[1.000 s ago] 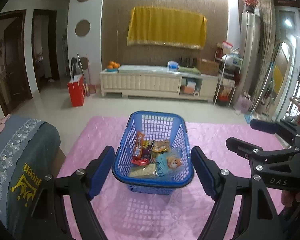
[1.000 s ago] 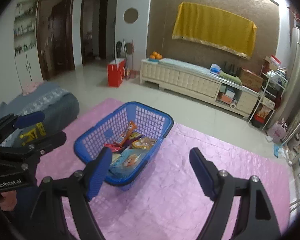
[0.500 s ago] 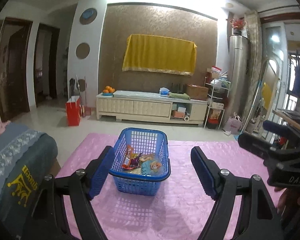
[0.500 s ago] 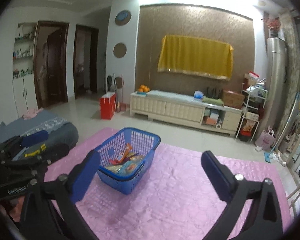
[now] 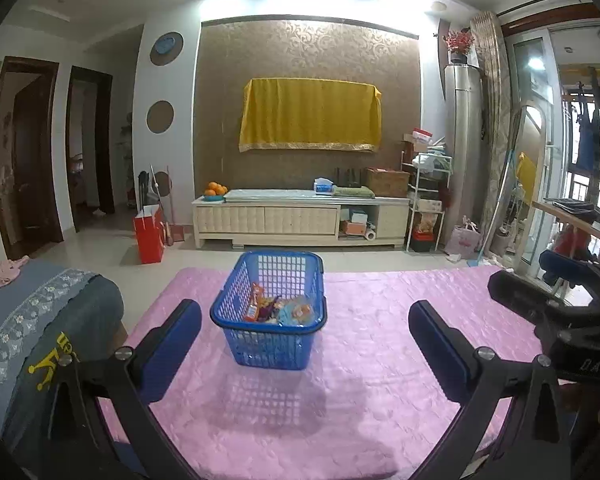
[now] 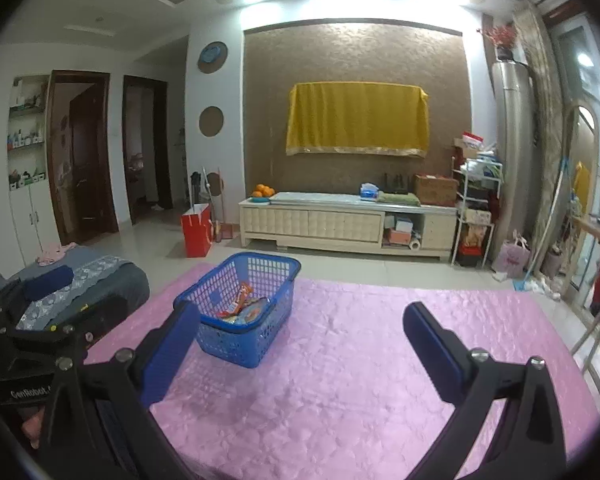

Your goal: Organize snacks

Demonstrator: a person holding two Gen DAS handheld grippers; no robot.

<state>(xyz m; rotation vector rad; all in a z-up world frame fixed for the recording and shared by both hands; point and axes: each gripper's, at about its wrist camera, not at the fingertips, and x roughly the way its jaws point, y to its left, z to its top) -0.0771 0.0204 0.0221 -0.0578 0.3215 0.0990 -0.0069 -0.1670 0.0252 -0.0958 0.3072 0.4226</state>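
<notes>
Both grippers, left (image 5: 305,334) and right (image 6: 301,334), are hovering level, jaws spread and gripping nothing, near side of the basket (image 5: 269,322).

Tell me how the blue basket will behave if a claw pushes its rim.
The basket looks like thin lattice plastic, so probably light and a bit flexible. It holds only a few snack packets, and the pink cloth looks smooth, so it would likely slide rather than tip.

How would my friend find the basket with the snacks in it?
Look for the big pink cloth covering the table. Near its far left side stands a blue plastic basket with grid walls and snack packets inside. Nothing else sits on the cloth.
</notes>
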